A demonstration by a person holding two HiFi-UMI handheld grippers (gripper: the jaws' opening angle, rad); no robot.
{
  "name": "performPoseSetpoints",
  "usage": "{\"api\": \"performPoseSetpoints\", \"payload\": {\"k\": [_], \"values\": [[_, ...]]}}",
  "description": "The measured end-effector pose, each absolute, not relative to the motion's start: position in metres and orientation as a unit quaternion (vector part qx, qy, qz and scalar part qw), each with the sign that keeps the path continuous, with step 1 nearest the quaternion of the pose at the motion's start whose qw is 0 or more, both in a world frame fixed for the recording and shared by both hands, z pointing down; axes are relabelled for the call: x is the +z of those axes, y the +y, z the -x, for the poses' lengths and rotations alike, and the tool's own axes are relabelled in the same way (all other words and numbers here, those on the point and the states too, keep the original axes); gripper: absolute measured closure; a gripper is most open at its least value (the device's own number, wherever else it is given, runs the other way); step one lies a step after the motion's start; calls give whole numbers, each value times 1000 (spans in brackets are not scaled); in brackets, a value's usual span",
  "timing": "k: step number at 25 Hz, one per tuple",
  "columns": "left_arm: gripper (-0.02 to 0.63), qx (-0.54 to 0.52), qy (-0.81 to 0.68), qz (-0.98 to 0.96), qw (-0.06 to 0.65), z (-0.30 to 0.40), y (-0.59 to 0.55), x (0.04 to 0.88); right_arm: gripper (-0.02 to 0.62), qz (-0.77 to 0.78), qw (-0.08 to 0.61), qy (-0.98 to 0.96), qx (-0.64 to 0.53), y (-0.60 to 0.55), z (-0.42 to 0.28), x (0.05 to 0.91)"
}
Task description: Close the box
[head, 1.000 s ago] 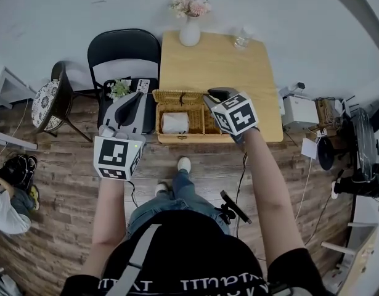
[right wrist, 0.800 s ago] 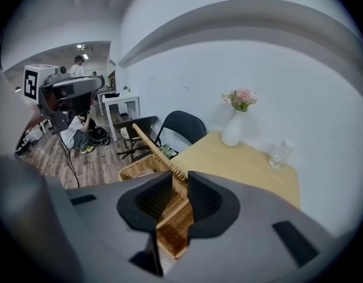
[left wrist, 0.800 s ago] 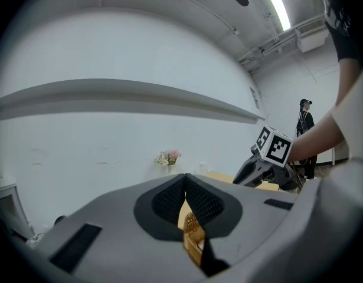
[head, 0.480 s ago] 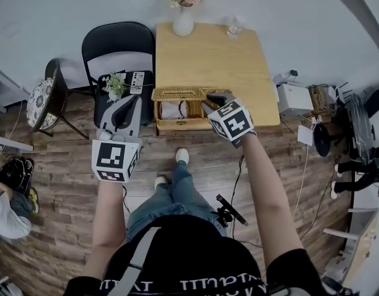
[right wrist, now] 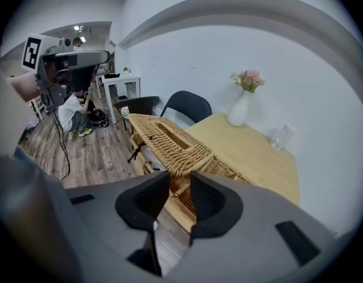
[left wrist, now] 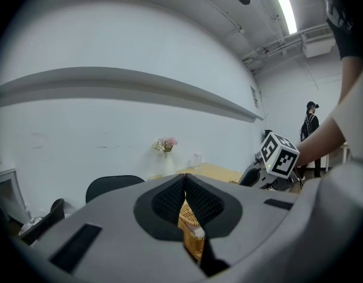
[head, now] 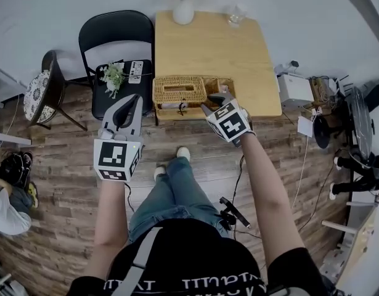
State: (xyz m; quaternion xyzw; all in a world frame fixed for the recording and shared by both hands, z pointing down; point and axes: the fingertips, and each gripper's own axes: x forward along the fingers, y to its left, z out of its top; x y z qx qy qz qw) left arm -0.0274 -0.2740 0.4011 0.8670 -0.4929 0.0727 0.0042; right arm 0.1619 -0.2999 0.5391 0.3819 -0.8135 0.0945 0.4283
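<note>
So the wicker box [head: 190, 111] sits at the near edge of the wooden table [head: 207, 48]. Its slotted lid [head: 179, 89] is down over the left part, and the small right compartment [head: 217, 84] is still uncovered. I can't make out what's in that one. From the head view there's a sliver of something white [head: 171, 105] showing under the lid's near edge, too small to name.

The left gripper [head: 132, 98] is out over the floor, near and left of the box. Its claw is pinched together at the tips with nothing in it. The right gripper [head: 215, 98] is right at the box's near right corner. Its jaws are opening, and there's just a gap between the pads, with the wicker beyond them.

The right gripper view gives you the lid [right wrist: 169, 137] from the side, sitting a bit tilted, plus a person crouched on the floor [right wrist: 72, 114] far left. The left gripper view only catches a strip of the box through its own jaws, but it does get the right gripper's marker cube [left wrist: 280, 154]. Only the head view shows the black chair [head: 112, 39] with a little plant [head: 114, 76] and a remote [head: 135, 71] on its seat.
</note>
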Motion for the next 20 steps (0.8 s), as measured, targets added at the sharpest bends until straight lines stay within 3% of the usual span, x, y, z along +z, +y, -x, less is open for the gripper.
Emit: {"api": "performPoseSetpoints", "payload": {"k": [20], "values": [[594, 86, -513, -853, 29, -3, -296, 410, 465, -303, 480, -810, 148, -294, -164, 592]]}}
